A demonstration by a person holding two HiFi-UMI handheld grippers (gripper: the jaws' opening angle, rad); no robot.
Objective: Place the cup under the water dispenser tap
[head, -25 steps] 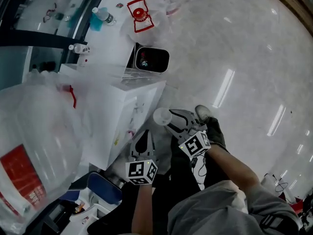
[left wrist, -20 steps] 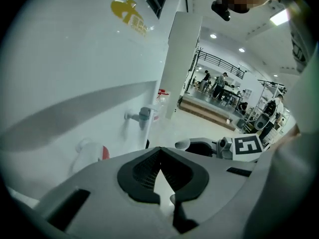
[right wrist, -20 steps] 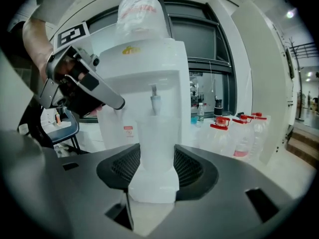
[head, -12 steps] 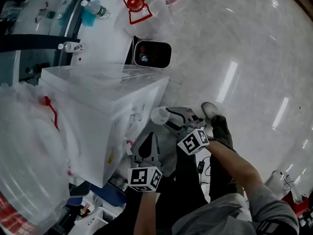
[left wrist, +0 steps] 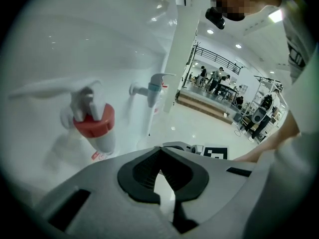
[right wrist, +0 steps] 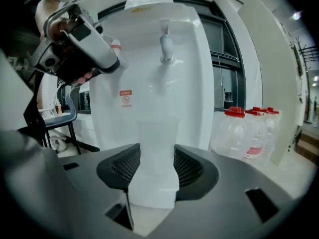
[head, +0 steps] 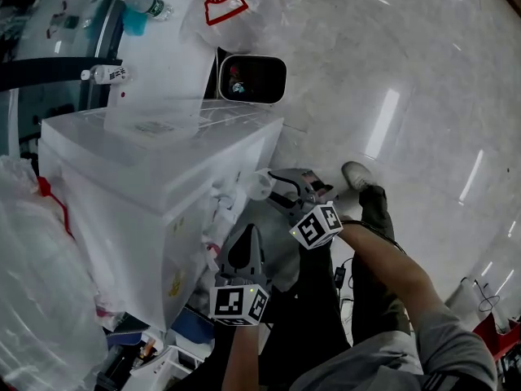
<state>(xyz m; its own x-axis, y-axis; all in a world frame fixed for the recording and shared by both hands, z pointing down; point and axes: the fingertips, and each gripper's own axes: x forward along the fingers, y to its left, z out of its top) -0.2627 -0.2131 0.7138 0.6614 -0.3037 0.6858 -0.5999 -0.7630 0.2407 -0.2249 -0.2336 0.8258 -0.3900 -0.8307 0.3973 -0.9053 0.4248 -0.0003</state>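
Note:
The white water dispenser (head: 163,194) fills the left of the head view. My right gripper (head: 281,195) is shut on a translucent plastic cup (head: 259,186), holding it upright close to the dispenser's front. In the right gripper view the cup (right wrist: 157,143) sits between the jaws, below and short of the dispenser's tap (right wrist: 166,46). My left gripper (head: 244,241) hangs lower and nearer to me, shut on nothing. In the left gripper view, that gripper (left wrist: 160,171) points at a red-capped tap (left wrist: 94,128), with a blue-handled tap (left wrist: 154,88) further right.
A dark-mouthed bin (head: 252,78) stands behind the dispenser. Several red-capped water jugs (right wrist: 249,128) stand right of the dispenser. A chair (right wrist: 65,118) is at its left. The person's shoe (head: 356,173) rests on the glossy floor (head: 407,72).
Both grippers have sunk along the dispenser's front. The right one has carried the cup down and closer to the white cabinet.

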